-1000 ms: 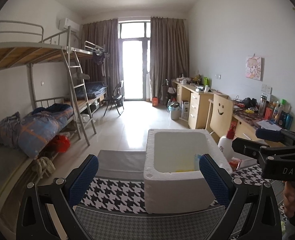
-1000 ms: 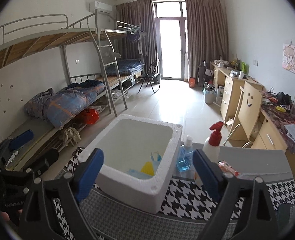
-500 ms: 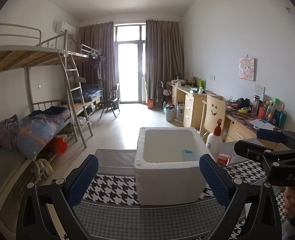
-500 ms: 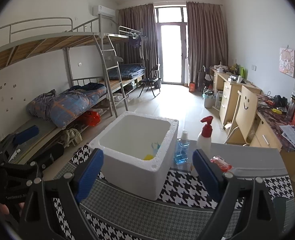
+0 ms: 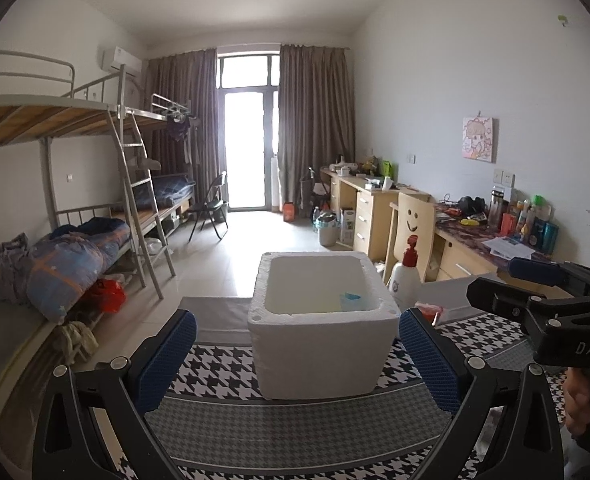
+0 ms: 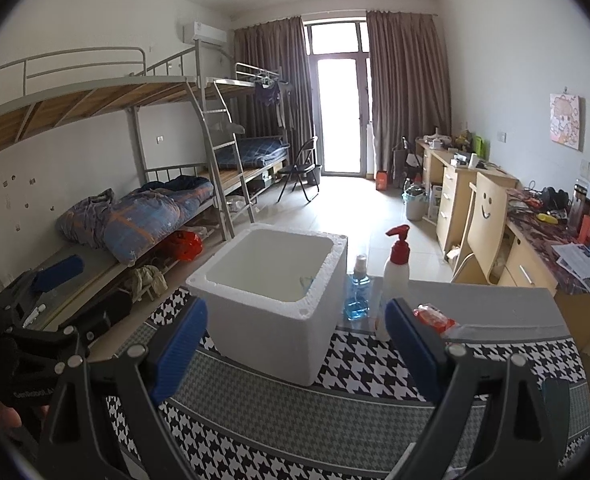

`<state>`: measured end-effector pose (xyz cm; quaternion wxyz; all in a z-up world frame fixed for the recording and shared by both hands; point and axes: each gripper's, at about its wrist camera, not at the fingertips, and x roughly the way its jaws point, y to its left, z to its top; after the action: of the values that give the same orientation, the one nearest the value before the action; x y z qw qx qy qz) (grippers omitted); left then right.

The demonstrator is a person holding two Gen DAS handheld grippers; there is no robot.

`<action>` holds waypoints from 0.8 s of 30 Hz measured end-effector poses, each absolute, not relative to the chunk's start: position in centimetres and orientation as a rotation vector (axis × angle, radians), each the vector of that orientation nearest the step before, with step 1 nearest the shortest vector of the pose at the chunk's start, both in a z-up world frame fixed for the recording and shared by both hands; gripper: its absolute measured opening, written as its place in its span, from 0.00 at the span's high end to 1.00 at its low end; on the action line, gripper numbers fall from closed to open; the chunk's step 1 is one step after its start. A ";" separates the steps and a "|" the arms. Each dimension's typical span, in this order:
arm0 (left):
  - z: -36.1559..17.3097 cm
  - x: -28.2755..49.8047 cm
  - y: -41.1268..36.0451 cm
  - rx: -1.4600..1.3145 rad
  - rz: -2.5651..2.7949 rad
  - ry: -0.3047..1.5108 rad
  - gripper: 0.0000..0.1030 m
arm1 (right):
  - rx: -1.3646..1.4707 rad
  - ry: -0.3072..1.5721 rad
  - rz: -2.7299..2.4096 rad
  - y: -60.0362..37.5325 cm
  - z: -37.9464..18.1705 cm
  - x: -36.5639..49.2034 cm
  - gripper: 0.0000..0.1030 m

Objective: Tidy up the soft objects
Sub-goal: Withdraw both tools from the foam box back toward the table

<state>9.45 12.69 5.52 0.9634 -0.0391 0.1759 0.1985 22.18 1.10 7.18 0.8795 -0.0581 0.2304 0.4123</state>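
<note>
A white foam box [image 5: 323, 324] [image 6: 275, 304] stands on the houndstooth cloth of the table [image 5: 295, 432]. Inside it I see a blue soft item [image 5: 351, 299] against the right wall; most of the inside is hidden by the rim. My left gripper [image 5: 297, 364] is open and empty, held back from the box's near side. My right gripper [image 6: 299, 344] is open too, nothing between its blue pads, to the right of the left one. Each gripper shows at the edge of the other's view.
A white pump bottle with a red top [image 6: 397, 264], a blue liquid bottle [image 6: 358, 292] and a red packet [image 6: 435, 316] stand right of the box. A chair [image 6: 487, 216] and cluttered desk [image 6: 555, 240] lie beyond; bunk beds [image 6: 155, 208] line the left wall.
Both grippers have pulled back and dropped lower from the box, so less of its inside shows. Both stay open and empty.
</note>
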 end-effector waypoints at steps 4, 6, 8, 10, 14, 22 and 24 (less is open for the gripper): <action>5.4 9.3 12.2 -0.076 0.389 0.359 0.01 | -0.123 0.471 0.855 0.5 7.0 21.6 0.10; 5.4 9.2 11.9 -0.075 0.379 0.356 0.01 | -0.118 0.465 0.849 0.1 6.9 21.1 0.10; 5.5 9.0 11.7 -0.076 0.378 0.348 0.01 | -0.113 0.462 0.847 -0.4 6.8 20.9 0.10; 5.5 8.8 11.4 -0.075 0.370 0.343 0.01 | -0.108 0.452 0.838 -0.9 6.9 20.7 0.10; 5.6 8.5 10.9 -0.073 0.359 0.333 0.01 | -0.100 0.442 0.829 -1.5 6.8 20.4 0.10; 5.0 7.8 9.9 -0.070 0.344 0.313 0.01 | -0.088 0.435 0.801 -2.5 6.1 20.0 0.10; 4.6 7.8 9.6 -0.067 0.338 0.314 0.01 | -0.081 0.434 0.797 -2.8 6.0 19.9 0.10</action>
<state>7.80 9.59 4.62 0.9729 -0.0332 0.1555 0.1677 19.93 -2.84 5.97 0.8981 -0.0391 0.2098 0.3846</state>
